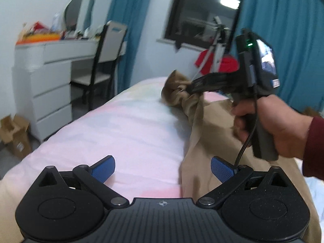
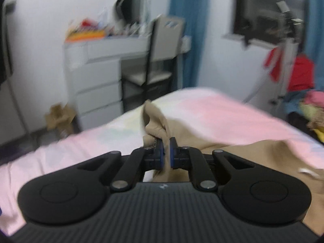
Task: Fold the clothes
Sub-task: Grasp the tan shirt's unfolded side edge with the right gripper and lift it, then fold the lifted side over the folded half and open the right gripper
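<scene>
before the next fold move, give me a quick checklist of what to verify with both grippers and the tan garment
1. Right gripper shut on the tan garment: ok, a bunched edge sits between its pads.
2. Gripped edge lifted off the bed: ok, the left wrist view shows it raised.
3. Left gripper free to take a second corner: ok, jaws wide apart, nothing between them.
4. Left gripper lined up with a cloth edge: not ok, it hangs over bare sheet with the garment's edge to its right.
5. Garment spread flat: not ok, it is bunched and creased.
6. Which part of the garment is held: cannot tell.
</scene>
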Available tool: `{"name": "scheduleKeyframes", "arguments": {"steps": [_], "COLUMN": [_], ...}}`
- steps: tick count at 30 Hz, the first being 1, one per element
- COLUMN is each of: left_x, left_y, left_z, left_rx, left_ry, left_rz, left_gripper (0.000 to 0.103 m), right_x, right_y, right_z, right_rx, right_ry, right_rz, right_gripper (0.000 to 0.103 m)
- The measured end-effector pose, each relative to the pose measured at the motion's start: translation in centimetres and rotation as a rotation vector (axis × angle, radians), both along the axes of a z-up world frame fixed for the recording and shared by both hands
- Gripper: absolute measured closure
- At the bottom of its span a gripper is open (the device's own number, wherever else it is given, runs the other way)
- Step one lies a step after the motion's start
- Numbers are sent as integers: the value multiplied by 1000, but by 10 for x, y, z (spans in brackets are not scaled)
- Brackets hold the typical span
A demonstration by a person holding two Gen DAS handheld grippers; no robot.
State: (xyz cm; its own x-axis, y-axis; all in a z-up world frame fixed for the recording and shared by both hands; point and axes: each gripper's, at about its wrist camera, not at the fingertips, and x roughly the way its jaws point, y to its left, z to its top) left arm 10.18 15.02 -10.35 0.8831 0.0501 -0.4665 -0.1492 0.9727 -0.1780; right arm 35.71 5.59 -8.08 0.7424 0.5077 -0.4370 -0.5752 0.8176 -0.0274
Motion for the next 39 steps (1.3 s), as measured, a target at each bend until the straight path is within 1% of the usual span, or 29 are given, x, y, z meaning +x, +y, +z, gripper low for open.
{"name": "scheduleKeyframes", "arguments": {"steps": [3, 5, 6, 9, 11, 13, 15, 16, 17, 19, 20, 21, 24, 26, 28, 31, 34, 36, 38, 39], "left_x": [-2, -2, -2, 0, 3, 4, 6, 8, 9, 9, 10, 11, 13, 16, 19, 25, 30, 33, 34, 35], "left_y": [-14, -25, -30, -45, -53, -60, -67, -69, -72, -76, -76, -75, -77, -81, -85, -88, -89, -90, -92, -94], "left_z": [1, 1, 0, -4, -8, -12, -15, -17, -18, -20, -20, -20, -21, -23, -24, -29, -34, -37, -39, -41], "left_rx": [-15, -22, -20, -19, -17, -7, 8, 14, 18, 24, 28, 33, 40, 52, 62, 71, 69, 67, 72, 77], "left_ry": [-27, -35, -40, -40, -32, -25, -17, -13, -7, -1, -1, -2, 1, 8, 14, 30, 49, 56, 59, 64], "left_rz": [-44, -82, -98, -134, -152, -164, -170, -171, -170, -173, -172, -171, -176, -177, -179, -183, -180, -185, -195, -198], "left_gripper": [1, 1, 1, 1, 1, 1, 1, 1, 1, 1, 1, 1, 1, 1, 1, 1, 1, 1, 1, 1], "right_x": [-6, -11, -13, -21, -26, -30, -35, -38, -40, -51, -58, -65, -78, -71, -56, -30, -6, 7, 15, 19], "right_y": [-54, -95, -114, -169, -200, -223, -235, -238, -238, -240, -242, -244, -244, -236, -224, -197, -175, -165, -166, -170], "right_z": [19, 20, 17, -4, -23, -44, -60, -64, -66, -66, -64, -61, -50, -42, -36, -40, -51, -56, -57, -56], "right_rx": [102, 182, 213, 279, 317, 343, 344, 333, 313, 286, 277, 270, 226, 180, 120, -7, -144, -222, -278, -285], "right_ry": [-36, -31, -21, 31, 84, 155, 196, 205, 206, 180, 152, 120, 25, -12, -19, -4, 7, -17, -69, -86], "right_rz": [-125, -224, -270, -386, -456, -492, -497, -492, -483, -454, -442, -433, -390, -349, -298, -256, -262, -284, -356, -403], "right_gripper": [94, 94, 94, 94, 94, 92, 89, 87, 83, 65, 46, 32, 32, 32, 33, 35, 35, 36, 36, 36]}}
